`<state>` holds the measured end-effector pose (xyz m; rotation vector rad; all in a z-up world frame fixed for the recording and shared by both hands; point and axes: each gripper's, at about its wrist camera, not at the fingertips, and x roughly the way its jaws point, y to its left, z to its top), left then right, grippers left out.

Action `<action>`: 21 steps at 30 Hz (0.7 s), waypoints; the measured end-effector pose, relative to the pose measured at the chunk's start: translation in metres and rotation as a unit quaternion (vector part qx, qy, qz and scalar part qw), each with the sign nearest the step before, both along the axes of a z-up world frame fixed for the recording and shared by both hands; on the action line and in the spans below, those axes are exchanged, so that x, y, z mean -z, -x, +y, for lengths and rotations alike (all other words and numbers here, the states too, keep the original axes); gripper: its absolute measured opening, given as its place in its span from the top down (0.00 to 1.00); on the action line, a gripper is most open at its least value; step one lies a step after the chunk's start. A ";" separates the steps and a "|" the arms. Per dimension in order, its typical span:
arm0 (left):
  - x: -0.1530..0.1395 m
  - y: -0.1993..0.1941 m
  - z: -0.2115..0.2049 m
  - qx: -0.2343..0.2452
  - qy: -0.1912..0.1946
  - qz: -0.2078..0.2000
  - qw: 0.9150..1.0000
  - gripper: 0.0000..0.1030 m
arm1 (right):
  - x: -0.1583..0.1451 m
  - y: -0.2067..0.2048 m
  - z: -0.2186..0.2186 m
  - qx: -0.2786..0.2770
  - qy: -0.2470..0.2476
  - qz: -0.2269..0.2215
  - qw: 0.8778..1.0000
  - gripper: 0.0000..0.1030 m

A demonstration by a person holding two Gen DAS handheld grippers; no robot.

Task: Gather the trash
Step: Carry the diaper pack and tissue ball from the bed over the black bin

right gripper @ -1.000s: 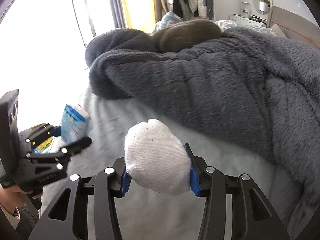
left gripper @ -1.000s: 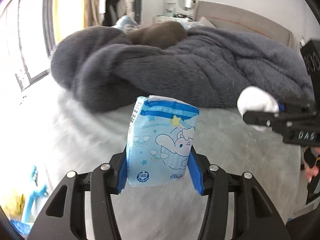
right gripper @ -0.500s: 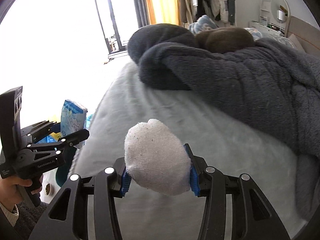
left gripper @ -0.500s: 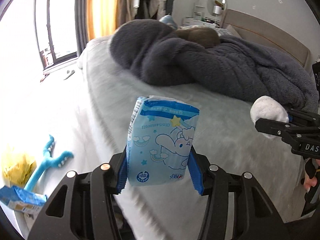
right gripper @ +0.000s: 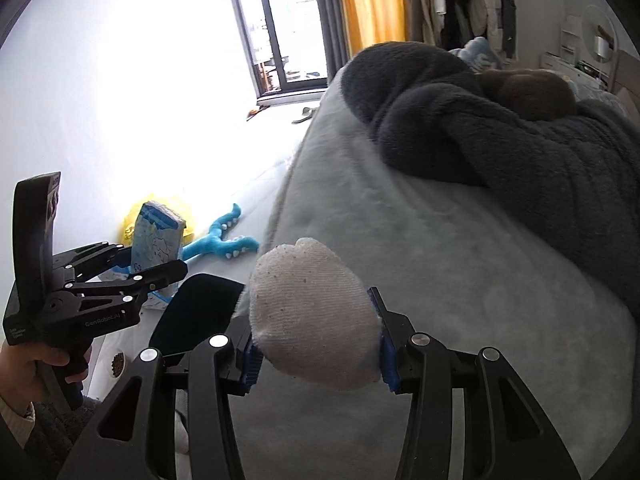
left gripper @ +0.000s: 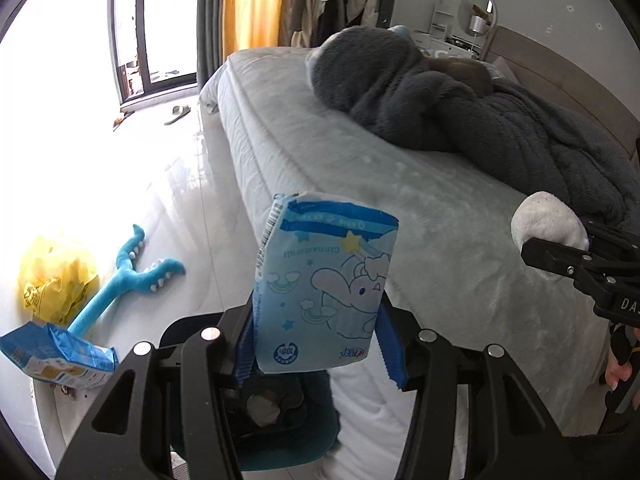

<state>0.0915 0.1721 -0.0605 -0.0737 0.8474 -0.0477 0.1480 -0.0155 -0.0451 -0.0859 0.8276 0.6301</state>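
My left gripper (left gripper: pixel 316 344) is shut on a light blue tissue packet (left gripper: pixel 324 284) with a cartoon print, held upright above a dark teal bin (left gripper: pixel 288 420) at the bed's edge. The packet also shows in the right wrist view (right gripper: pixel 158 240). My right gripper (right gripper: pixel 316 344) is shut on a white balled sock (right gripper: pixel 312 316), held over the grey bed (right gripper: pixel 440 260). The sock also shows at the right of the left wrist view (left gripper: pixel 548 220). The bin shows as a dark rim in the right wrist view (right gripper: pixel 196 308).
A dark fluffy blanket (left gripper: pixel 460 108) lies heaped on the bed. On the white floor lie a yellow plastic bag (left gripper: pixel 56 276), a blue plush toy (left gripper: pixel 128 276) and a blue snack packet (left gripper: pixel 60 356). A small bowl of pellets (right gripper: pixel 118 362) sits on the floor.
Both grippers have pulled back from the bed and swung left with their loads. The floor, its litter and the dark bin have come into view.
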 end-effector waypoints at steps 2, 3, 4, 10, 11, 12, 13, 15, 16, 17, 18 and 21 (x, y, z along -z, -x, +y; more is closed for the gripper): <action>0.002 0.001 0.010 -0.006 0.000 0.007 1.000 0.47 | 0.001 0.000 0.013 -0.010 0.001 0.000 1.000 0.54; 0.003 0.002 0.014 -0.008 0.002 0.010 1.000 0.47 | 0.001 0.000 0.020 -0.015 0.002 0.000 1.000 0.54; 0.004 0.003 0.019 -0.010 0.004 0.013 1.000 0.47 | 0.001 0.000 0.025 -0.018 0.002 0.000 1.000 0.54; 0.011 0.007 0.048 -0.026 0.007 0.027 0.999 0.47 | -0.003 -0.001 0.063 -0.042 -0.008 0.000 0.999 0.54; 0.012 0.008 0.054 -0.029 0.010 0.031 0.999 0.47 | -0.004 -0.001 0.068 -0.045 -0.009 -0.001 0.999 0.54; 0.015 0.009 0.058 -0.031 0.013 0.035 0.999 0.47 | -0.004 0.001 0.073 -0.049 -0.010 -0.003 0.999 0.54; 0.017 0.011 0.063 -0.033 0.017 0.040 0.998 0.47 | -0.005 0.002 0.081 -0.054 -0.011 -0.004 0.998 0.54; 0.023 0.013 0.072 -0.037 0.020 0.051 0.998 0.47 | -0.004 0.005 0.090 -0.059 -0.010 -0.005 0.998 0.54; 0.026 0.014 0.076 -0.039 0.019 0.056 0.997 0.47 | -0.003 0.005 0.097 -0.064 -0.010 -0.003 0.998 0.54; 0.031 0.015 0.080 -0.042 0.019 0.062 0.997 0.47 | -0.002 0.005 0.102 -0.066 -0.009 -0.003 0.998 0.54; 0.035 0.017 0.085 -0.045 0.022 0.068 0.996 0.47 | -0.001 0.006 0.106 -0.069 -0.009 -0.002 0.998 0.54; 0.047 0.020 0.099 -0.051 0.029 0.087 0.994 0.47 | 0.001 0.007 0.122 -0.079 -0.009 0.000 0.997 0.54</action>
